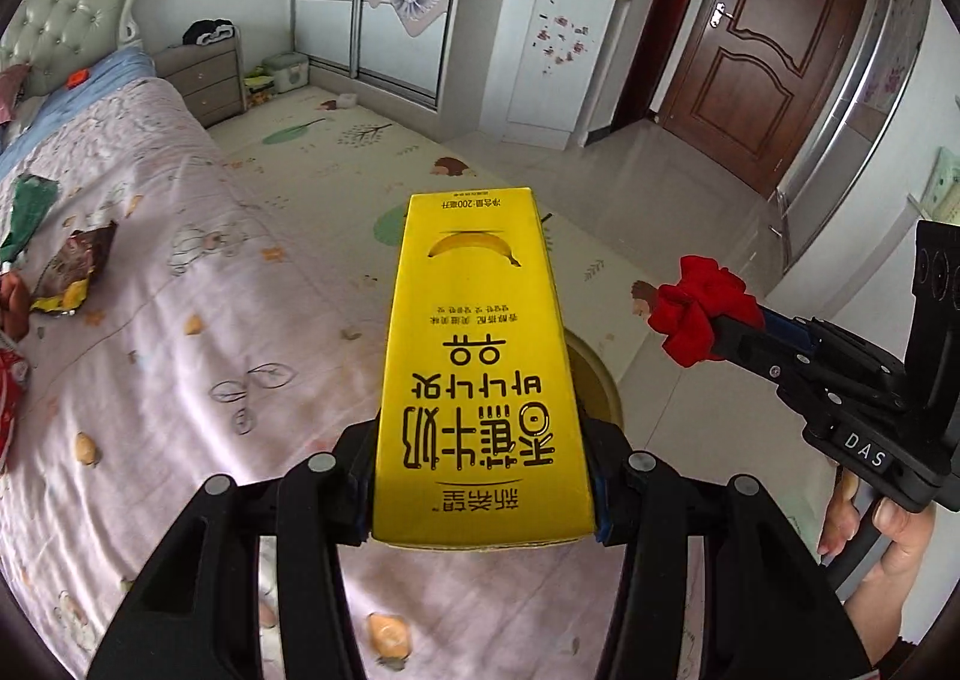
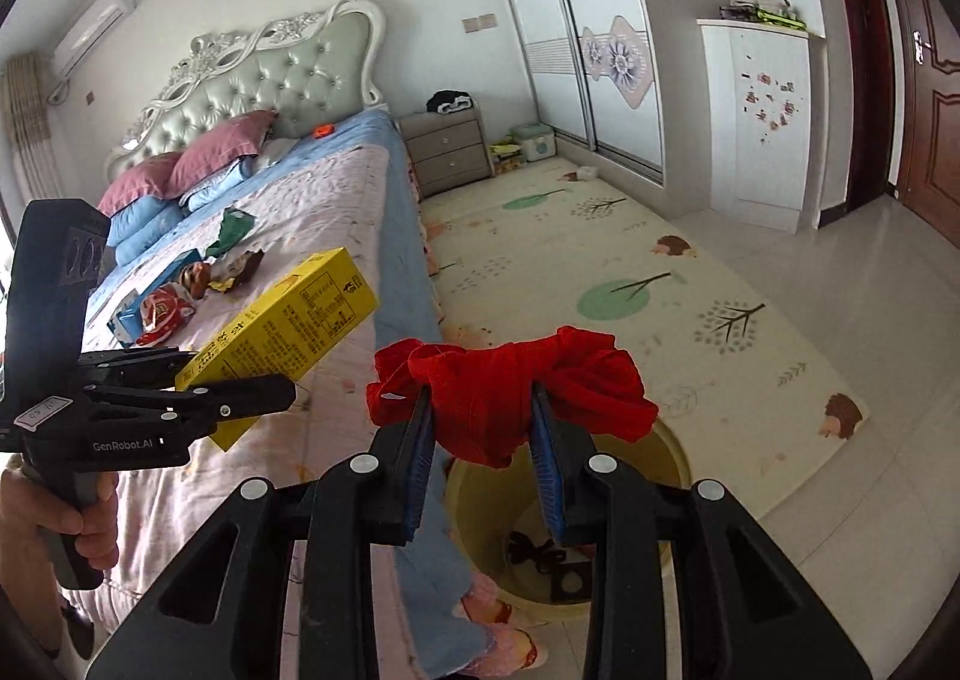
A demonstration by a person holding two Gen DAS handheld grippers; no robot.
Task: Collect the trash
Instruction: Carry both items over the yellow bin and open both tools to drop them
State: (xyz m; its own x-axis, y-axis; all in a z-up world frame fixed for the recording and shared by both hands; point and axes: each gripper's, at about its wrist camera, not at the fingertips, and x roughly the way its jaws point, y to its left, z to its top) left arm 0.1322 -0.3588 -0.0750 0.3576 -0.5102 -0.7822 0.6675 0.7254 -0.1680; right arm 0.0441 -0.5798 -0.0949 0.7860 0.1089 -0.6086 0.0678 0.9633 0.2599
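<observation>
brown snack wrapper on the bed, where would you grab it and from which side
Take the brown snack wrapper by its raised, crumpled upper edge, coming straight down from above. It lies flat on the bed, so only that lifted fold gives fingers something to pinch. Both grippers are full now.

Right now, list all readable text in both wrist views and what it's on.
"DAS": white tag on the black right gripper, left wrist view.
"GenRobot.AI": body of the black left gripper, right wrist view.
"新希望", "香蕉牛奶", "바나나우유", "200": face of the yellow cardboard milk carton, upside down in the left wrist view.
Unreadable: carton's side panel fine print, handwritten sticker on the left gripper, snack wrappers on the pink patterned bedspread.
</observation>
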